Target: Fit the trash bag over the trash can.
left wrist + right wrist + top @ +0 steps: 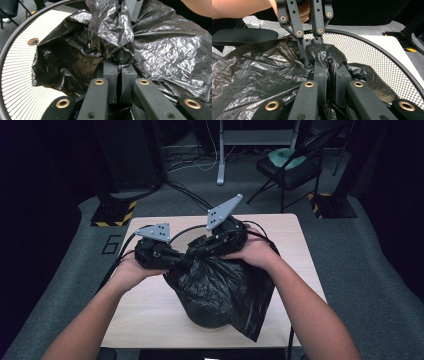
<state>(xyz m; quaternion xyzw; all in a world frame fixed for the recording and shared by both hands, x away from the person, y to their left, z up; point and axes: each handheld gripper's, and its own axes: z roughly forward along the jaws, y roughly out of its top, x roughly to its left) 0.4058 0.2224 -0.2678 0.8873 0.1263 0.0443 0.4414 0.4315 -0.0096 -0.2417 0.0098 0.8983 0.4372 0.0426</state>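
Both tongs are clamped on the black trash bag (225, 285): left tongs (181, 261) pinch a bunched fold of film, jaws nearly together on it, and right tongs (196, 247) grip a wad of the same film right beside them, jaws closed on it. They meet almost tip to tip over the far rim of the mesh wastebasket (210, 317), which sits mid-bench (150, 305). Looks like lining the bin, early stage: bag lies crumpled over and partly inside the basket, most of it draped down the near and right side, one corner hanging toward the bench edge. Left gripper view shows the bag mouth (62, 65) partly gaping inside the basket with bare mesh (17, 75) exposed; right gripper view shows the mesh wall (372, 57) uncovered too. Judgement: bag is in but not spread. Left to do: pull the opening apart, stretch it round the rim, fold over, push the slack down.
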